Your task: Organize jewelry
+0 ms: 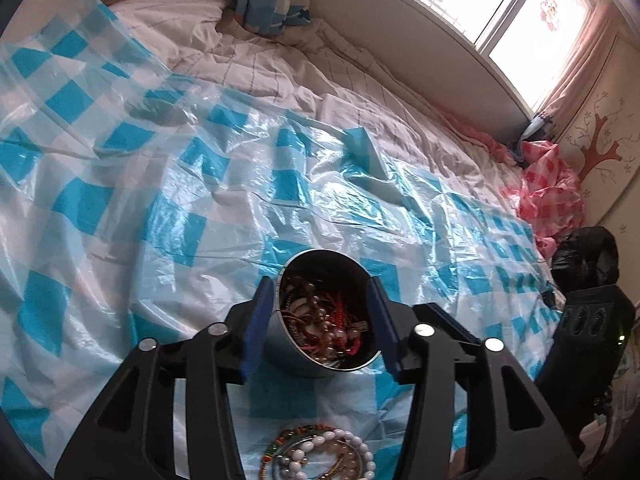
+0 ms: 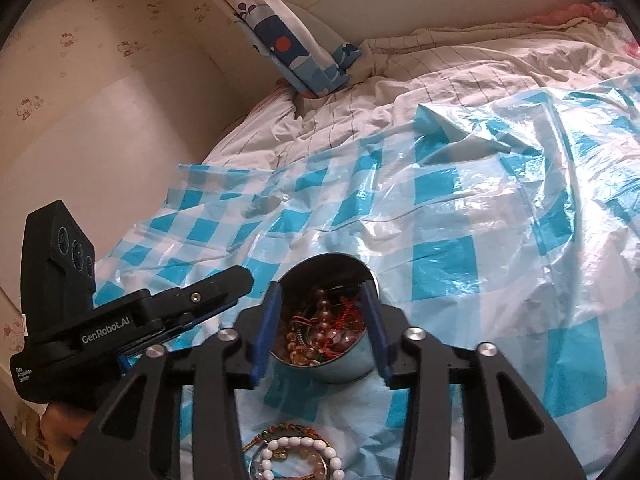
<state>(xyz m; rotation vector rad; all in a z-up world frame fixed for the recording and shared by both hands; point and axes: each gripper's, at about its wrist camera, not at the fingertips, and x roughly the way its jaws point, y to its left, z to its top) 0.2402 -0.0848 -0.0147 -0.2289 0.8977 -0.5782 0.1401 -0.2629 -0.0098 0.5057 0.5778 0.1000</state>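
A round metal tin [image 1: 288, 354] full of tangled beaded bracelets and red cords [image 1: 332, 320] lies tilted on the blue-checked plastic sheet [image 1: 160, 208]. It sits between the open blue pads of my left gripper [image 1: 320, 326], with a gap on each side. In the right wrist view the same tin [image 2: 348, 368] lies between the open pads of my right gripper [image 2: 322, 328]. Loose bracelets with white, amber and multicoloured beads [image 1: 320, 454] lie near me below the tin, also in the right wrist view [image 2: 296, 456]. The left gripper's body [image 2: 120, 320] shows at the left.
The sheet covers a rumpled white quilt [image 1: 280, 72] on a bed. A blue patterned pillow [image 2: 296, 48] leans at the head. A pink-checked sheet [image 1: 548, 196] is bunched by the wall. The right gripper's body [image 1: 580, 344] is at the right edge.
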